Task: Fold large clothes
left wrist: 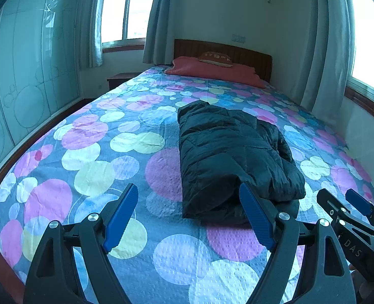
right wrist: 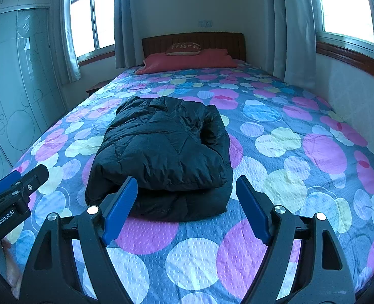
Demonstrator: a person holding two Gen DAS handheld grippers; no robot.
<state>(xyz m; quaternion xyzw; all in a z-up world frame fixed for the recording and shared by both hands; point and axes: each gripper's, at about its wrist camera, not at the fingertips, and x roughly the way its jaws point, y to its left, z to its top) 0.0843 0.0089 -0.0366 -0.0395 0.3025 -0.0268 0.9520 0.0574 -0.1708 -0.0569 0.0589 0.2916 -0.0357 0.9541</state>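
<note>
Left wrist view: left gripper (left wrist: 188, 217) w/ jaws released, nothing between. Folded black puffer jacket (left wrist: 227, 149) lies mid-bed on the circle-print bedspread (left wrist: 85, 157), toward foot edge.

Right wrist view: right gripper (right wrist: 187, 209) jaws released, empty, just short of jacket (right wrist: 161, 149).

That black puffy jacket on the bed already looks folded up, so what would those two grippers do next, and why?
Probably draw both back and leave it. The black jacket already lies as a compact folded bundle on the bedspread. The left gripper and right gripper are open and empty, short of its near edge. If anything, a light press to flatten the puffy top layer.
</note>
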